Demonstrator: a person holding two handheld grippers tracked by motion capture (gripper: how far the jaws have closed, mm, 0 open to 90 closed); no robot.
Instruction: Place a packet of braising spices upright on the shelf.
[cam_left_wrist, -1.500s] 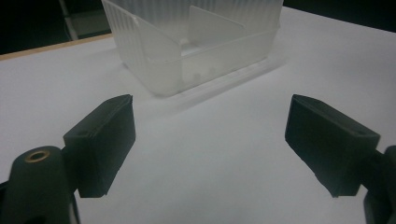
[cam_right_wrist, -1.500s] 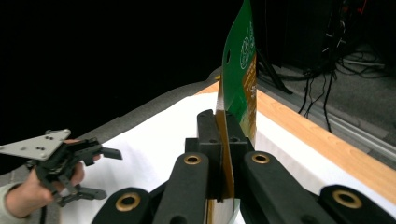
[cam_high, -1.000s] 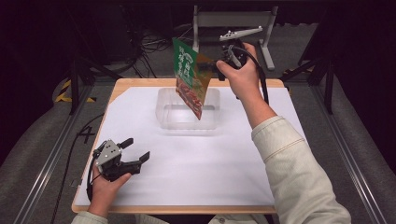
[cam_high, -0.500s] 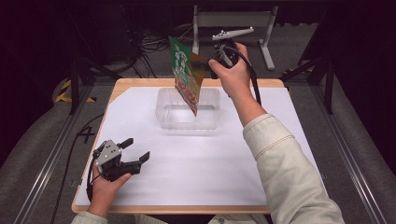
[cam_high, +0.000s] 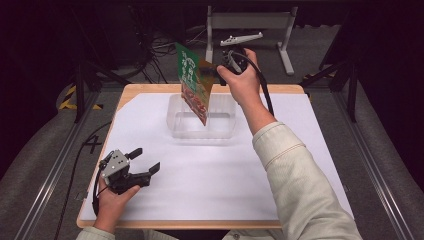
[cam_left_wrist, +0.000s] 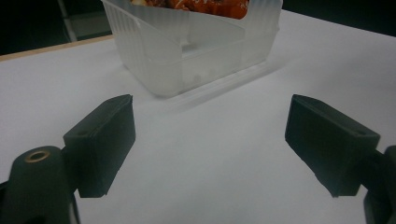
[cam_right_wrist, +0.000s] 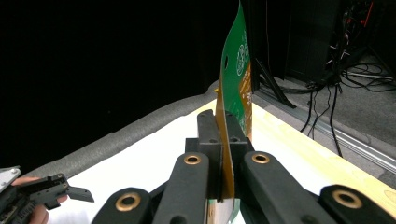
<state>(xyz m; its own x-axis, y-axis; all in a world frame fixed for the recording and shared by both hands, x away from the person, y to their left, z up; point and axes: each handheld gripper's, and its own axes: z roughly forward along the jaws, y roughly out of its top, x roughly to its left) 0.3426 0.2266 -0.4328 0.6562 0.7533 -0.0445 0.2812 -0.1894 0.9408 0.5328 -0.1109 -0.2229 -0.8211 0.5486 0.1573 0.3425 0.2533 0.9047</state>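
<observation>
Right gripper (cam_high: 218, 75) clamps green packet (cam_high: 192, 85) above clear tub (cam_high: 172, 125); left gripper (cam_high: 145, 161) wide, empty.

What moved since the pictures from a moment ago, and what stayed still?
The right gripper, shut on the green snack packet, carried it a little toward the left of the high view and lower over the clear plastic box. Nothing was grabbed or let go. The left gripper stayed open and empty at the near left of the white table, and the box stayed put.
</observation>
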